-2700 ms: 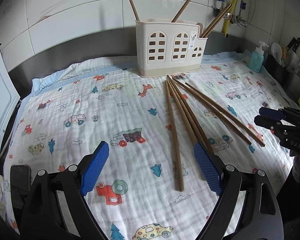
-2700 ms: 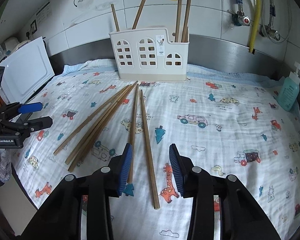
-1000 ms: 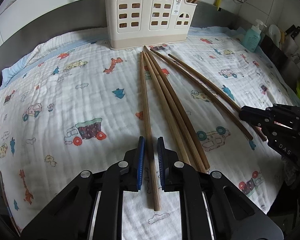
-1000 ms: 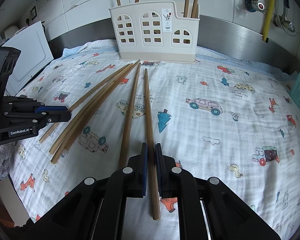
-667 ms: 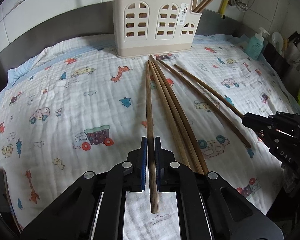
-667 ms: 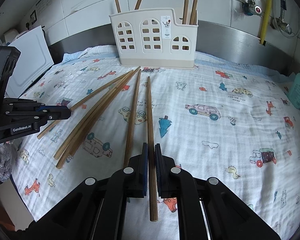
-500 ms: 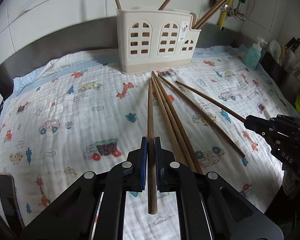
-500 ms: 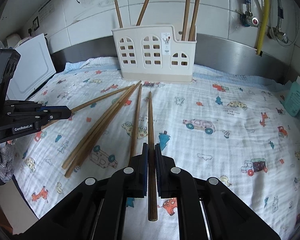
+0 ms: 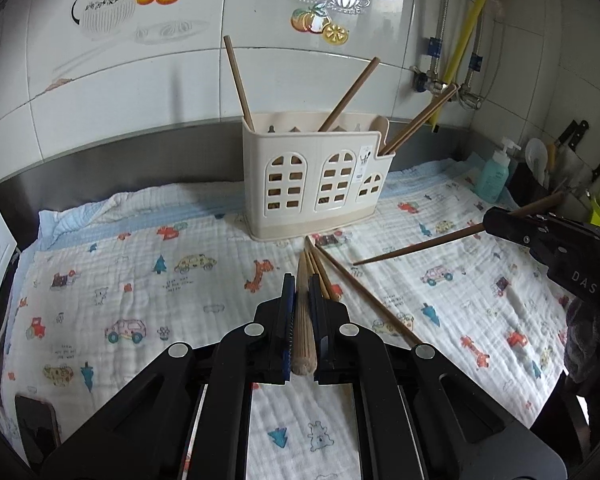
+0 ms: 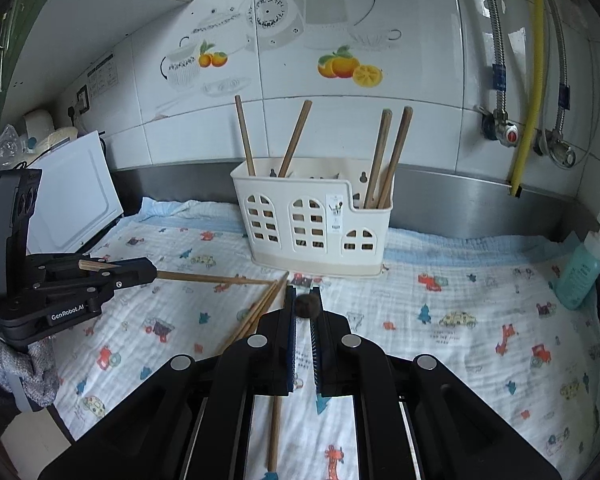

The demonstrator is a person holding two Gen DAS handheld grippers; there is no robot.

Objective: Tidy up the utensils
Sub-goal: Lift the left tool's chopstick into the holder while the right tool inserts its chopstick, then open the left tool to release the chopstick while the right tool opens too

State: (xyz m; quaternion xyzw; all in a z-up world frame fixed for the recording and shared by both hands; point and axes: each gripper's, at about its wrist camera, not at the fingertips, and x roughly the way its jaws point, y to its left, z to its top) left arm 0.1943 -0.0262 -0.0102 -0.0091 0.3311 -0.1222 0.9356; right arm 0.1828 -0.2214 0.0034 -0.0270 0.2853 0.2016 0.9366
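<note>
Pinching one chopstick [image 9: 303,322] apiece, left claw [image 9: 301,320] and right claw [image 10: 303,334] face four in the holder [image 10: 312,228], roughly four loose.

Cream utensil holder [image 9: 318,184] with arched window cutouts stands upright, four wooden chopsticks [image 10: 394,152] leaning inside. A few loose chopsticks [image 9: 364,296] lie fanned just in front of it, and two more chopsticks [image 9: 302,320] are lifted, one clamped in each hand-held gripper.

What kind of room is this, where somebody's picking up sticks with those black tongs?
Most likely a home kitchen counter. The wall tiles carry fruit and teapot pictures, a cream utensil caddy holds wooden chopsticks, and knives stand near a soap pump bottle. A printed cloth covers the counter.
</note>
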